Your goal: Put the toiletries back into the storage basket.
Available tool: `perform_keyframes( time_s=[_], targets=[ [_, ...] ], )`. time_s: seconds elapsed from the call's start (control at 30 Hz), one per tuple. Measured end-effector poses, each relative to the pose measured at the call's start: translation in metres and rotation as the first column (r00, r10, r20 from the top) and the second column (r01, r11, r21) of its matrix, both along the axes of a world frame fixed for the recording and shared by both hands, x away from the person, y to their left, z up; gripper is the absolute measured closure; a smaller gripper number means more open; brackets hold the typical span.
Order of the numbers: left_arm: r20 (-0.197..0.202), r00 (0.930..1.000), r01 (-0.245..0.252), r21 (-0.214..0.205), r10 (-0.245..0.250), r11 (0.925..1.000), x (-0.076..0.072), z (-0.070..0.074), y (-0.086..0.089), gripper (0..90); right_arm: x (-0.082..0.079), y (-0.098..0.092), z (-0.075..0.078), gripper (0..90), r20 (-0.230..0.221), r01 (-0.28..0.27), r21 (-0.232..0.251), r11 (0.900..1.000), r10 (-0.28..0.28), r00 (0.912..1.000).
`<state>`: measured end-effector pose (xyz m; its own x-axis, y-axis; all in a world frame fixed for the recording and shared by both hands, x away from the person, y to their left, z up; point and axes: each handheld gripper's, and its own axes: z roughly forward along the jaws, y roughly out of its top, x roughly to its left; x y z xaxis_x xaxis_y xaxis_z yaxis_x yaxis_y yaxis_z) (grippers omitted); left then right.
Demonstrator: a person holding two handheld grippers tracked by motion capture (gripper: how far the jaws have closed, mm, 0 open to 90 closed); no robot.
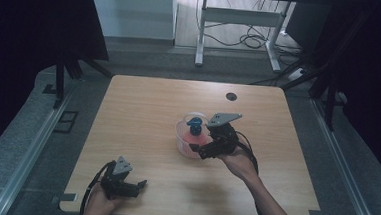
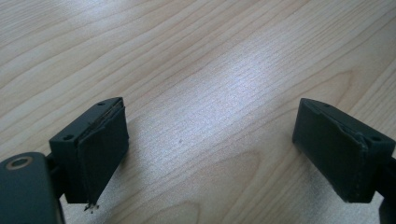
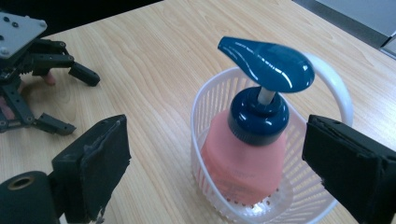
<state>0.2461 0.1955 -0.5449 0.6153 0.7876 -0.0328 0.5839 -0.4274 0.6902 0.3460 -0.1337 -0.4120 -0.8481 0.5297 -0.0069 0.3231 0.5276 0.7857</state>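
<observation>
A pink pump bottle (image 3: 243, 161) with a dark blue pump head (image 1: 195, 122) stands upright in a small white slotted basket (image 3: 205, 100) with a hoop handle, near the middle of the wooden table (image 1: 148, 105). My right gripper (image 1: 201, 149) is at the basket's (image 1: 181, 134) near right side. Its jaws stand wide open (image 3: 219, 140) either side of the bottle without touching it. My left gripper (image 1: 141, 188) rests low at the table's front left corner, open over bare wood (image 2: 210, 121). In the right gripper view the left gripper (image 3: 74, 100) lies at the top left.
A dark cable hole (image 1: 231, 96) sits near the table's far right edge. Beyond the table stands a white desk frame (image 1: 201, 33) with loose cables on the floor. Dark curtains hang at both sides.
</observation>
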Motion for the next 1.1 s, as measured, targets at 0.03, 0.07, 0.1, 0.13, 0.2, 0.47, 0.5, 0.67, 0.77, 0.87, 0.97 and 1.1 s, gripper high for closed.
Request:
perform_keyframes(
  time_s=[0.03, 0.07, 0.1, 0.13, 0.2, 0.47, 0.5, 0.67, 0.77, 0.87, 0.97, 1.1],
  targets=[
    [0.000, 1.0000, 0.001, 0.001, -0.001, 1.0000, 0.000, 0.000, 0.000, 10.3, 0.000, -0.001, 0.000, 6.8, 0.000, -0.001, -0.002, 1.0000, 0.001, 1.0000],
    [-0.001, 1.0000, 0.002, 0.002, -0.002, 1.0000, 0.000, 0.000, 0.000, 10.3, -0.001, -0.001, -0.001, 6.4, -0.001, 0.000, -0.003, 1.0000, 0.000, 1.0000],
    [-0.001, 1.0000, 0.002, 0.004, -0.002, 1.0000, 0.000, 0.000, 0.000, 10.3, -0.001, -0.002, -0.001, 6.2, -0.003, 0.001, -0.004, 1.0000, -0.001, 1.0000],
    [-0.001, 1.0000, 0.002, 0.003, -0.002, 1.0000, 0.000, 0.000, 0.000, 10.3, -0.002, -0.002, -0.001, 6.0, -0.004, 0.002, -0.004, 1.0000, -0.002, 1.0000],
    [-0.001, 1.0000, 0.002, 0.003, -0.002, 1.0000, 0.000, 0.000, 0.000, 10.3, -0.003, -0.004, -0.002, 5.8, -0.005, 0.001, -0.007, 1.0000, -0.001, 1.0000],
    [0.000, 1.0000, 0.000, 0.001, 0.000, 1.0000, 0.000, 0.000, 0.000, 10.3, -0.008, -0.010, -0.004, 5.1, -0.015, 0.006, -0.002, 1.0000, -0.006, 0.9999],
    [0.000, 1.0000, 0.000, 0.001, 0.000, 1.0000, 0.000, 0.000, 0.000, 10.3, -0.009, -0.011, -0.004, 5.0, -0.016, 0.007, -0.003, 1.0000, -0.007, 0.9998],
    [0.000, 1.0000, 0.000, 0.001, 0.000, 1.0000, 0.000, 0.000, 0.000, 10.3, -0.012, -0.015, -0.006, 4.8, -0.020, 0.009, -0.007, 0.9999, -0.010, 0.9998],
    [0.000, 1.0000, 0.000, 0.001, 0.000, 1.0000, 0.000, 0.000, 0.000, 10.3, -0.014, -0.016, -0.006, 4.6, -0.022, 0.010, -0.008, 0.9999, -0.010, 0.9997],
    [0.000, 1.0000, 0.000, 0.001, 0.000, 1.0000, 0.000, 0.000, 0.000, 10.3, -0.017, -0.018, -0.007, 4.3, -0.025, 0.008, -0.006, 0.9999, -0.008, 0.9997],
    [0.000, 1.0000, 0.000, 0.001, 0.000, 1.0000, 0.000, 0.000, 0.000, 10.3, -0.018, -0.020, -0.009, 4.0, -0.027, 0.007, -0.005, 1.0000, -0.008, 0.9996],
    [0.000, 1.0000, 0.000, 0.001, 0.000, 1.0000, 0.000, 0.000, 0.000, 10.3, -0.022, -0.024, -0.010, 3.9, -0.026, 0.007, -0.004, 1.0000, -0.007, 0.9996]
  ],
)
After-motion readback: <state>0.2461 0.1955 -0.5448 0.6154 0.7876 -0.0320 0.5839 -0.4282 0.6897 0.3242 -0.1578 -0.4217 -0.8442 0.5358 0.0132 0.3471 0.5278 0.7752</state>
